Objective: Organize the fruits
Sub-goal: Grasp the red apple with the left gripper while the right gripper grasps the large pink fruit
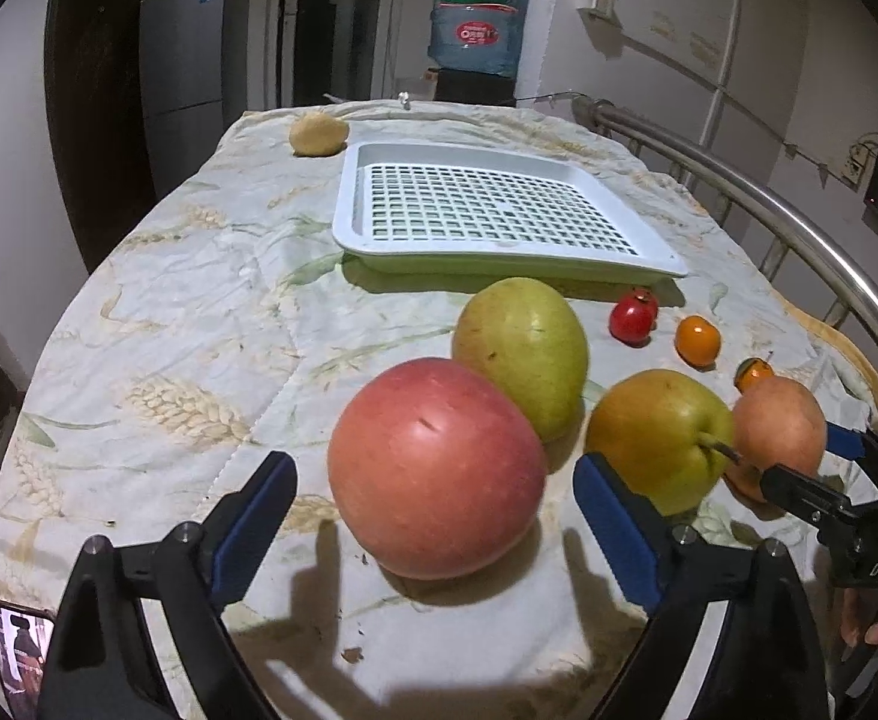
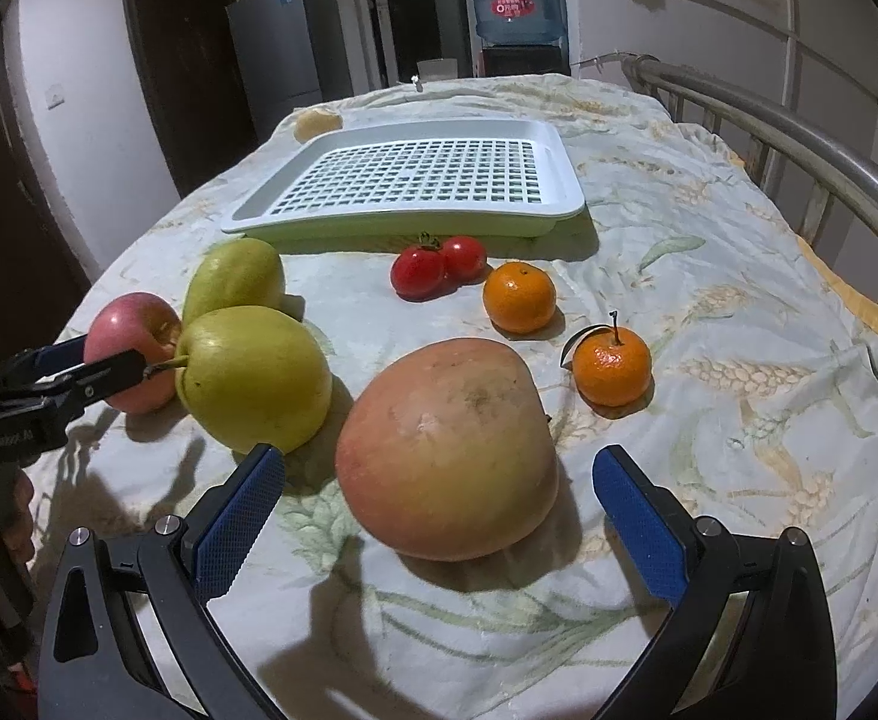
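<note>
- Tray (image 1: 502,252): the white perforated tray lies well ahead of both claws, on the far side of the fruit, and holds nothing. No fruit is sorted into it yet; judged from this, the task is at its start.
- Surface (image 1: 199,300): covered by a wheat-print cloth; all the fruit lies on it, between the claws and the tray.
- Red apple (image 1: 436,468): lies between the fingers of the left claw (image 1: 433,522). The claw is released, with a gap on each side of the apple and no pad touching. This is probably the first pick on the left.
- Pink-orange apple (image 2: 448,450): lies between the fingers of the right claw (image 2: 439,504). This claw is also released, with its pads clear of the fruit on both sides.
- Two green pears (image 2: 253,372): they lie ahead-left of the right claw and touch each other; neither is moved.
- Two mandarins (image 2: 612,367): they lie ahead-right of the right claw, apart from each other.
- Two red tomatoes (image 2: 439,267): they touch each other, ahead of the right claw, just before the tray's near rim.
- Yellowish fruit (image 1: 318,133): it lies far ahead-left of the left claw, beside the tray's far left corner; its type cannot be determined.
- Remaining work: every fruit in view is yet to be transferred.
</note>
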`<state>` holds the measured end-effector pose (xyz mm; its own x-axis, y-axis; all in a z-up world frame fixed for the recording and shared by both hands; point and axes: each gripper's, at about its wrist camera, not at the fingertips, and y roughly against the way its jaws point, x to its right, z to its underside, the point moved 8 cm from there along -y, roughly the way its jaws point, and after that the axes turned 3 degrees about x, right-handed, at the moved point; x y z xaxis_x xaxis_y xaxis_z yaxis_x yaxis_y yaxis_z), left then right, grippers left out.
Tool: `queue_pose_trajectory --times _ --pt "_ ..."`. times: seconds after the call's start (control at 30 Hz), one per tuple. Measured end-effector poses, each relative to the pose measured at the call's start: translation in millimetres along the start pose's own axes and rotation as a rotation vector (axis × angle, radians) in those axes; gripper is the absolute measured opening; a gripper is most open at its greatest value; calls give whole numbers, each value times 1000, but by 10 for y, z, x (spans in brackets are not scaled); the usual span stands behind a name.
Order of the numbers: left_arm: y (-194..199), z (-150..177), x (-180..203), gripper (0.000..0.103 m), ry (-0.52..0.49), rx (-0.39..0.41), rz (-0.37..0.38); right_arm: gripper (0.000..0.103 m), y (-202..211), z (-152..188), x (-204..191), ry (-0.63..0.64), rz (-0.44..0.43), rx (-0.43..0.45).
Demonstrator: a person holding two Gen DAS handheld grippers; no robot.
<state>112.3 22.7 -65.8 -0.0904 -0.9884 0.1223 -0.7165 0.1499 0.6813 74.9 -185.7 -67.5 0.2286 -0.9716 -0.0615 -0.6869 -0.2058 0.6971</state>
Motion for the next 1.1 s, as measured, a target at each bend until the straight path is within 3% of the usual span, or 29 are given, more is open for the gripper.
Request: queue_pose_trajectory --times 0.37,0.57,0.73,1.1 --pt "-233 -8 -57 84 40 -43 8 102 -173 35 27 27 26 -44" --pt "-303 18 -65 77 70 -74 18 95 -226 54 27 21 5 -64" --pt "-311 10 -85 77 89 -71 35 73 -284 82 41 2 -11 -91" --pt "-254 41 -95 76 89 -64 50 71 -283 84 81 -41 -33 -78"
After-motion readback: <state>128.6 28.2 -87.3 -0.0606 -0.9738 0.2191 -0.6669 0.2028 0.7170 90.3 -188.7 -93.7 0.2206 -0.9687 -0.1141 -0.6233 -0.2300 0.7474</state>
